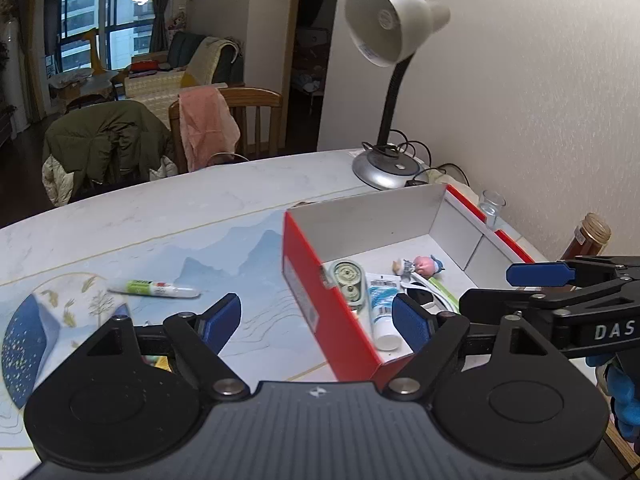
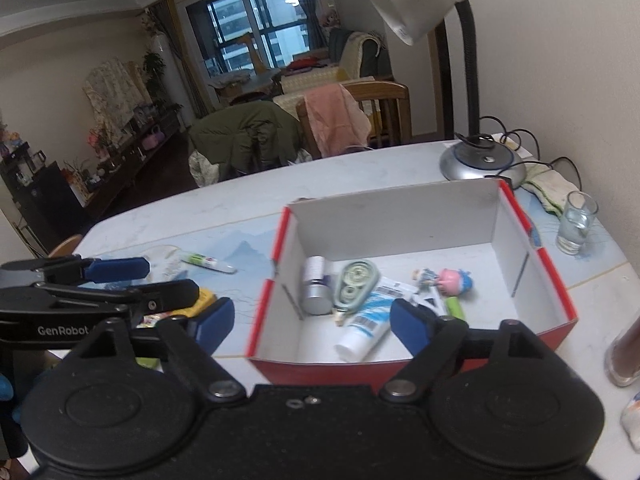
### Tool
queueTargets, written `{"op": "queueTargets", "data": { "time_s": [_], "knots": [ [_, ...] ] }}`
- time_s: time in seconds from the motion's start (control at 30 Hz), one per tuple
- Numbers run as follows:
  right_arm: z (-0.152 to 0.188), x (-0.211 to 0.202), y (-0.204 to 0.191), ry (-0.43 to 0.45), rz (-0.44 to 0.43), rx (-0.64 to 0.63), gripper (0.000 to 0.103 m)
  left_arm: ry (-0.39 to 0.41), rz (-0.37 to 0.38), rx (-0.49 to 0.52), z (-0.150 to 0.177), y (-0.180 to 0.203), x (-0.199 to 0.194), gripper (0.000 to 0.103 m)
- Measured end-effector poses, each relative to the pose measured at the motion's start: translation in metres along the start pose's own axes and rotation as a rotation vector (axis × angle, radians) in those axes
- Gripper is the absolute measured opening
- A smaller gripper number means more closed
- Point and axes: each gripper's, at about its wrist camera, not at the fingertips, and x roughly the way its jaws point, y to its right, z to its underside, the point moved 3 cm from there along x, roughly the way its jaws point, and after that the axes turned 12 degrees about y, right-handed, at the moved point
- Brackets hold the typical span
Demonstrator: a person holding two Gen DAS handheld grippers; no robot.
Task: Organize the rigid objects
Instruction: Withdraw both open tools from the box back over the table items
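Observation:
A red box with a white inside (image 1: 316, 300) (image 2: 554, 280) stands on the table. In it lie a green correction tape (image 1: 350, 284) (image 2: 356, 284), a white-and-blue tube (image 1: 382, 312) (image 2: 362, 326), a pink pig figure (image 1: 425, 266) (image 2: 450, 280) and a silver cylinder (image 2: 316, 290). A green-and-white glue stick (image 1: 156, 289) (image 2: 208, 262) lies on the mat to the left of the box. My left gripper (image 1: 318, 322) hangs open over the box's near left wall, holding nothing. My right gripper (image 2: 312, 326) is open and empty above the box's near edge.
A desk lamp (image 1: 386, 168) (image 2: 482, 162) with cables stands behind the box. A glass of water (image 2: 576, 220) and a brown bottle (image 1: 592, 236) are to the right by the wall. A yellow item (image 2: 204, 298) lies under the left gripper. Chairs with clothes line the far table edge.

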Motion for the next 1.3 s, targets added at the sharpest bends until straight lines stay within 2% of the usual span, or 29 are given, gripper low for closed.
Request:
{"op": "queueTargets", "data": {
  "time_s": [0.3,0.4,0.53,0.57,0.63,0.77,1.0,1.3],
  "knots": [
    [0.008,0.001,-0.040,0.018,-0.032,0.006,0.094,0.011,-0.025,-0.042,0.011,-0.041,-0.023,0.083],
    [0.012,0.004,-0.054,0.015,-0.036,0.004,0.094,0.011,-0.040,-0.040,0.014,-0.053,-0.030,0.089],
    [0.015,0.008,-0.069,0.009,-0.034,0.002,0.094,0.016,-0.043,-0.040,0.019,-0.070,-0.039,0.090],
    [0.016,0.009,-0.073,0.009,-0.033,0.001,0.094,0.017,-0.045,-0.042,0.020,-0.075,-0.041,0.092],
    [0.017,0.013,-0.080,0.004,-0.032,-0.003,0.094,0.021,-0.045,-0.044,0.023,-0.084,-0.044,0.102],
    [0.020,0.020,-0.093,-0.009,-0.034,-0.011,0.094,0.047,-0.044,-0.046,0.030,-0.102,-0.051,0.103],
    [0.025,0.039,-0.116,-0.040,-0.018,-0.026,0.094,0.057,-0.090,-0.056,0.052,-0.134,-0.054,0.103],
    [0.035,0.085,-0.142,-0.119,0.006,-0.039,0.092,-0.017,-0.123,-0.101,0.087,-0.164,-0.034,0.103]
  ]
}}
